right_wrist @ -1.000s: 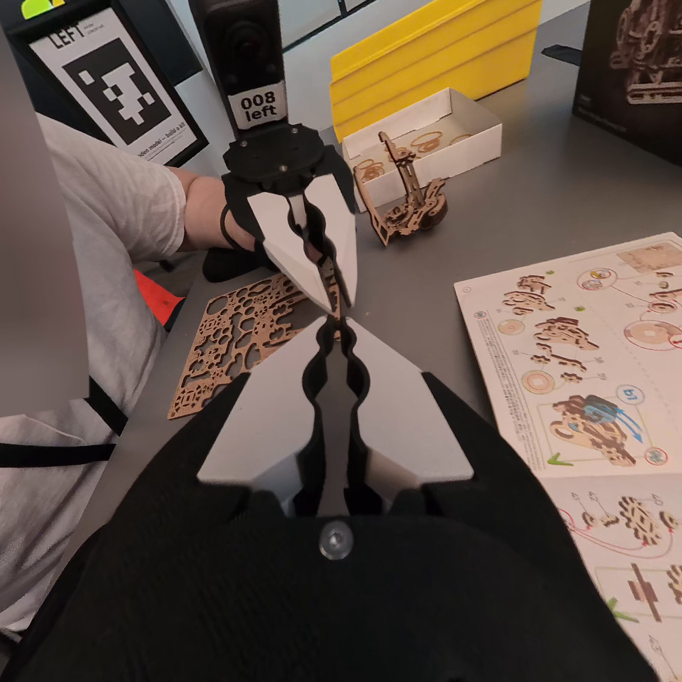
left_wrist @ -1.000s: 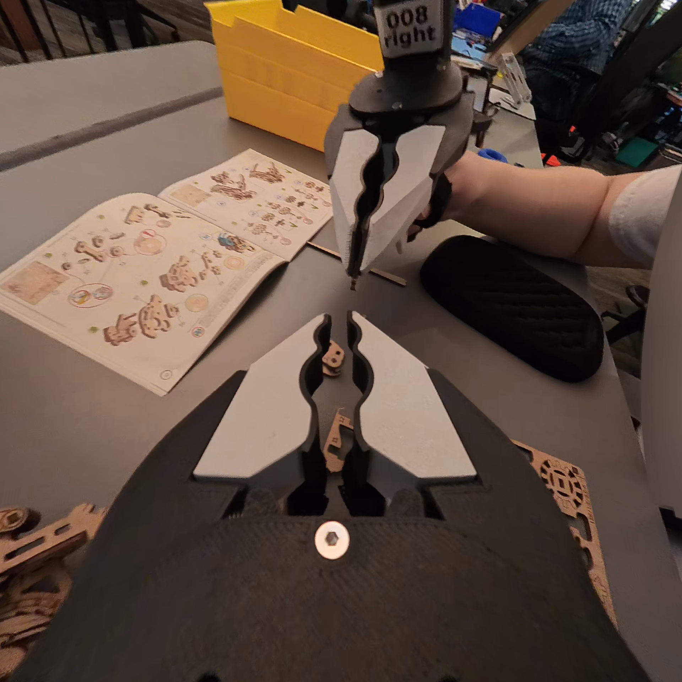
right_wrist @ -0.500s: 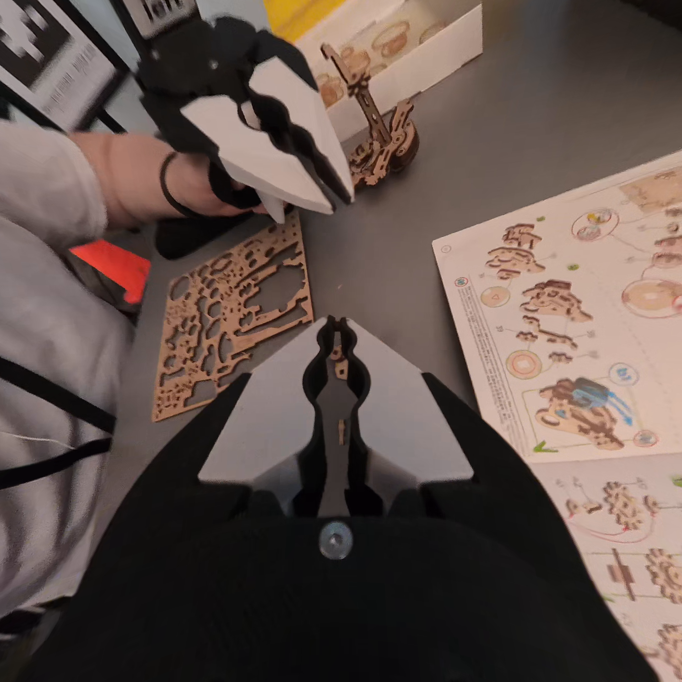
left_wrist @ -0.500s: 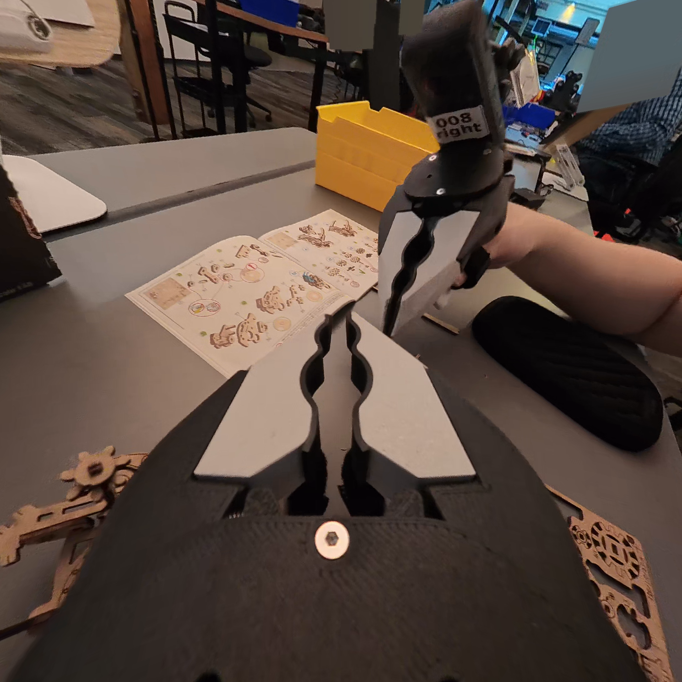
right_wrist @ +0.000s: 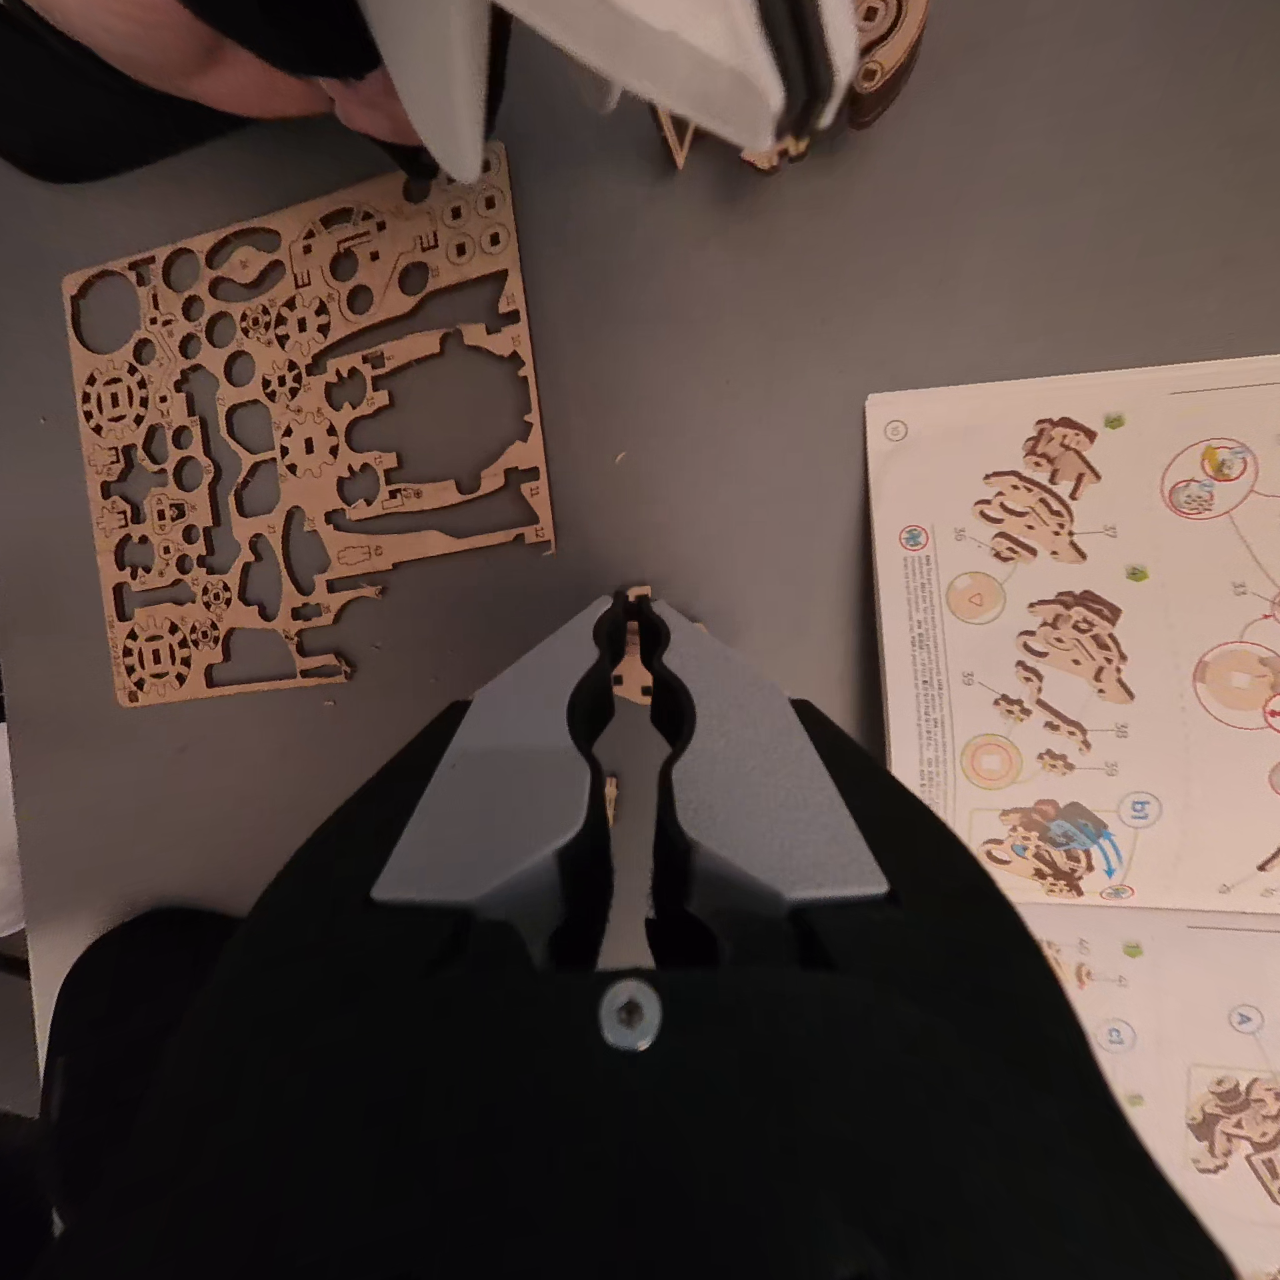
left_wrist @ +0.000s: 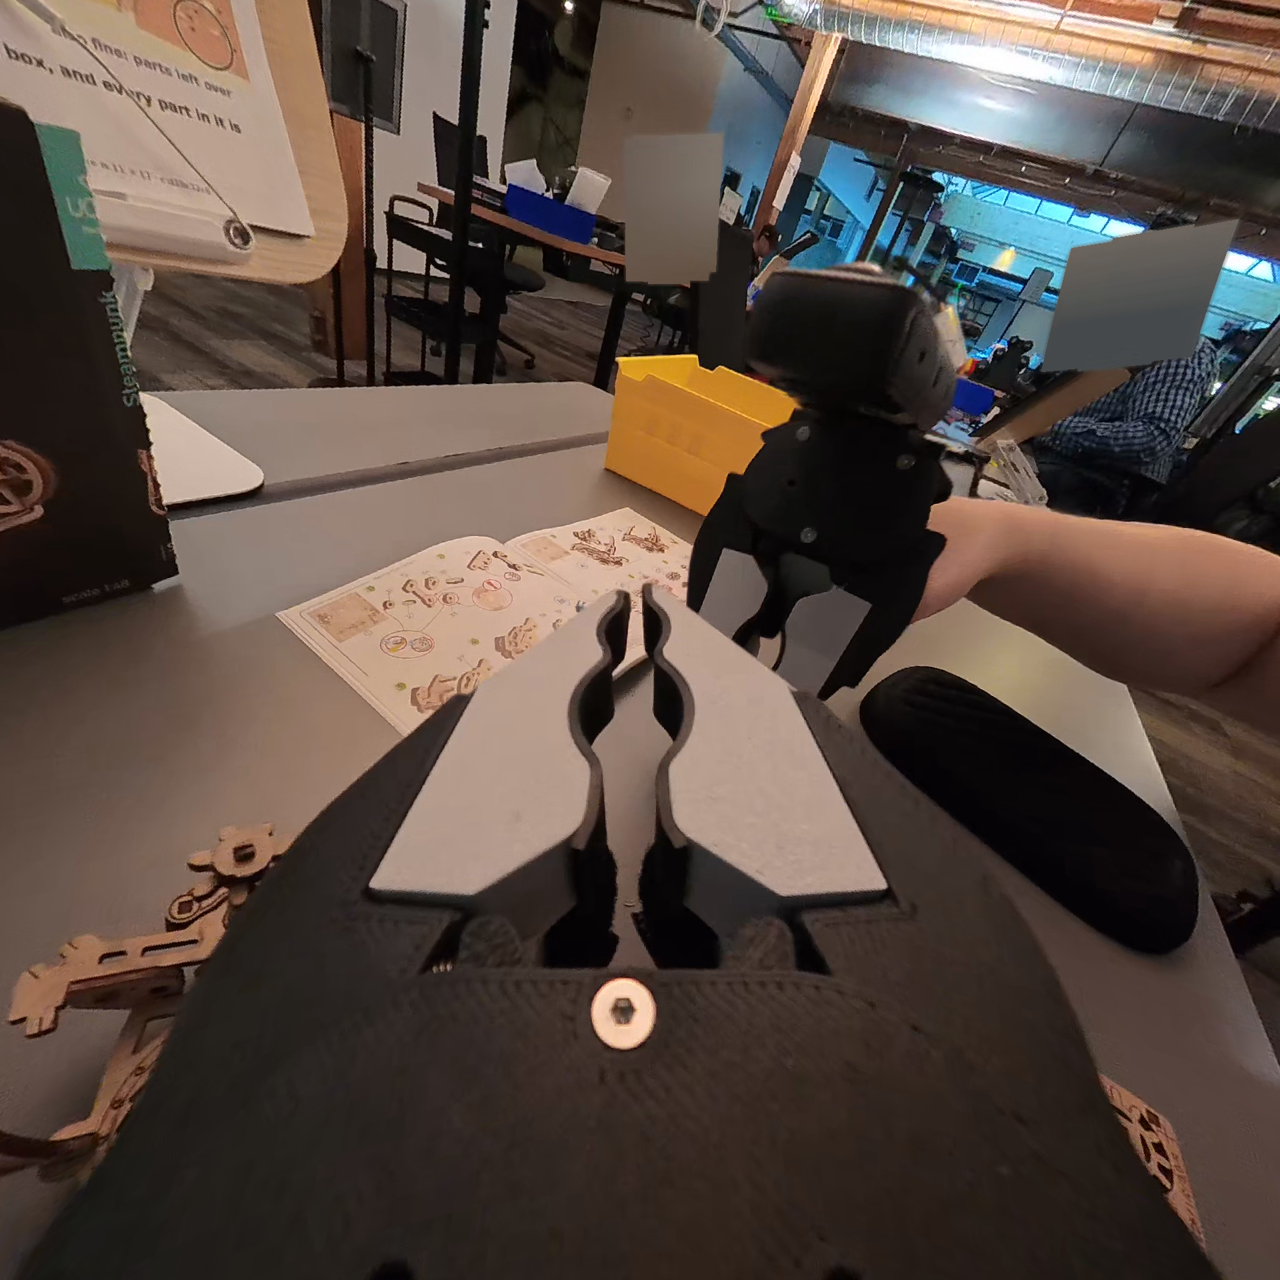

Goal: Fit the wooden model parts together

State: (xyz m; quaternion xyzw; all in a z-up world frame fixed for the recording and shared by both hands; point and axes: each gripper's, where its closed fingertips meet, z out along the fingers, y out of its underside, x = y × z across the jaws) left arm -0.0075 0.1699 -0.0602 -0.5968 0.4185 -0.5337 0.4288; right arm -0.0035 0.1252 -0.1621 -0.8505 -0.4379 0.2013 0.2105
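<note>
My right gripper (right_wrist: 636,601) points down at the grey table (right_wrist: 692,360) and is shut on a small flat wooden part (right_wrist: 632,673) that shows in the gap between its jaws. In the left wrist view the right gripper (left_wrist: 796,665) is seen from behind, fingers down beside the booklet. My left gripper (left_wrist: 636,597) is shut with nothing between its fingers and is held level above the table. It appears blurred at the top of the right wrist view (right_wrist: 796,131). A part-built wooden model (left_wrist: 131,963) stands at the lower left, partly hidden behind the left gripper.
A punched-out wooden parts sheet (right_wrist: 305,429) lies left of the right gripper. An open instruction booklet (right_wrist: 1073,623) lies to its right. A yellow bin (left_wrist: 686,429), a black wrist rest (left_wrist: 1025,796) and a black box (left_wrist: 62,415) sit on the table. My right fingertips sit around 11 cm from my left ones.
The small wooden part passed from the left gripper to the right one. The grippers moved apart. The right gripper tilted down toward the table and the left gripper lifted to level.
</note>
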